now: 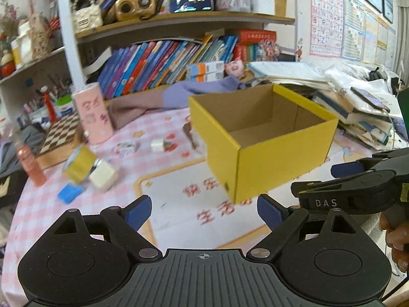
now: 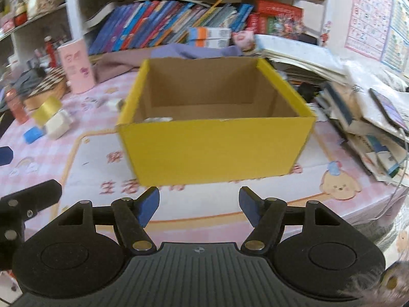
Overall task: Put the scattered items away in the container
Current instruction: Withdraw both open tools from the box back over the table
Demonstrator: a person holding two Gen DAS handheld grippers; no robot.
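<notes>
An open yellow cardboard box [image 1: 265,153] [image 2: 214,143] stands on the pink checked tablecloth. A pale item [image 2: 158,119] lies inside it at the front left. Left of the box lie a yellow tape roll [image 1: 79,163] [image 2: 47,110], a cream block [image 1: 103,175] [image 2: 58,124], a blue block [image 1: 69,194] [image 2: 33,134] and a small white cube [image 1: 157,145]. My left gripper [image 1: 203,211] is open and empty, short of the box's near corner. My right gripper [image 2: 199,206] is open and empty, just before the box's front wall; it also shows in the left wrist view [image 1: 358,179].
A pink cylinder [image 1: 93,112] and a chessboard [image 1: 61,133] stand at the back left, with an orange bottle [image 1: 30,165] near the left edge. Stacked books and papers [image 2: 358,107] crowd the right side. Bookshelves [image 1: 166,58] line the back.
</notes>
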